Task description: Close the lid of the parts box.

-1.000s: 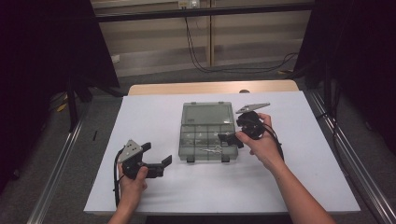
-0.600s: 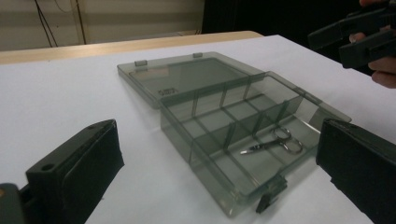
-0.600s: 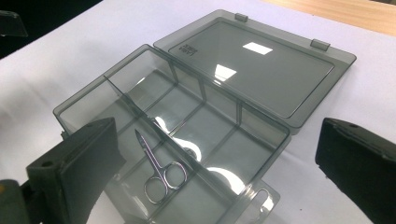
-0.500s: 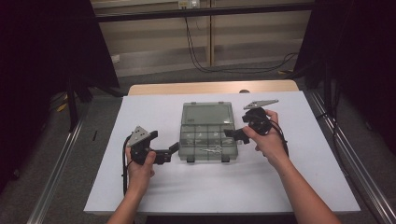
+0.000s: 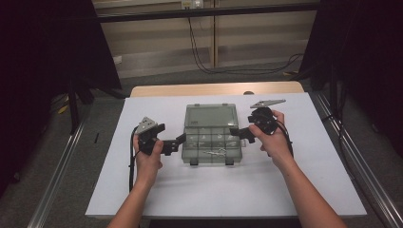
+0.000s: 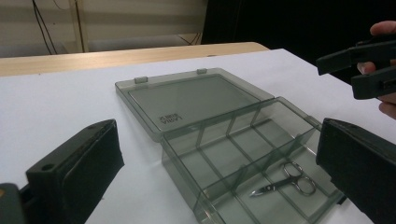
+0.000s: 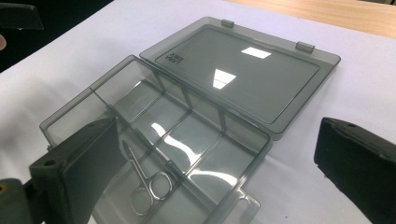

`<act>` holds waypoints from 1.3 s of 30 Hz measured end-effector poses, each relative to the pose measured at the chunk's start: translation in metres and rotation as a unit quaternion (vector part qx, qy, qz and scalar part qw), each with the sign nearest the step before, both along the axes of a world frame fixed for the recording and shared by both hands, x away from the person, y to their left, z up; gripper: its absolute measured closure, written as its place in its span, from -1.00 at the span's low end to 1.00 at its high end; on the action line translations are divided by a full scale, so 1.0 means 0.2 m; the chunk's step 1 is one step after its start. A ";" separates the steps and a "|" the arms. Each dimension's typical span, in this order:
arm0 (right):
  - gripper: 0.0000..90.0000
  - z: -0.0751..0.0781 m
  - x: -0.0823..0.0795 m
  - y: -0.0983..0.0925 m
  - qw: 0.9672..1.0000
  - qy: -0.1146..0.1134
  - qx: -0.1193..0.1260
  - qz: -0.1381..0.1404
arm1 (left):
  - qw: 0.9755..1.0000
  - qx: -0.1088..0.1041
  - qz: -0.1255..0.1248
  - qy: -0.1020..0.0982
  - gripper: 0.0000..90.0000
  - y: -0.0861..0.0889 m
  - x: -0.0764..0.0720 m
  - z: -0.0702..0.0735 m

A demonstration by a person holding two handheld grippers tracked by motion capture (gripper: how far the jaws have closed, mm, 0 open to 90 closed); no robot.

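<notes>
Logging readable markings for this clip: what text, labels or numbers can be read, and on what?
Small embossed mark near the hinge edge of the flat-lying lid of the smoky clear plastic compartment box: too small and blurred to read.
Small steel scissors, black gripper jaws, white table cover: no text.

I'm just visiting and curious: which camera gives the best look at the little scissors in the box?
The right gripper view: the small scissors lie close in the open box's front compartment, though one tong hides the tips. The left gripper view shows them whole but smaller; the high view gives a faint glint.
</notes>
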State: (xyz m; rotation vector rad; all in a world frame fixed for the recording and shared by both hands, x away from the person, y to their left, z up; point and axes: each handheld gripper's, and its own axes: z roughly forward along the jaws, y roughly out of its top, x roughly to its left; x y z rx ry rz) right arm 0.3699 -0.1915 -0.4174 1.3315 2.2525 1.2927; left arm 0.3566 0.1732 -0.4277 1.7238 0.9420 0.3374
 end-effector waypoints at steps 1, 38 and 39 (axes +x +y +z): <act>-1.00 0.00 0.01 0.00 1.000 0.000 0.003 -0.003 | 1.000 -0.001 0.001 0.003 -1.00 -0.01 0.01 0.00; -0.60 -0.16 0.25 -0.02 0.994 0.059 0.059 -0.072 | 0.990 -0.022 0.020 0.141 -0.69 -0.14 0.49 -0.17; -0.56 -0.17 0.25 -0.02 0.994 0.061 0.061 -0.071 | 0.989 -0.024 0.020 0.146 -0.65 -0.14 0.50 -0.18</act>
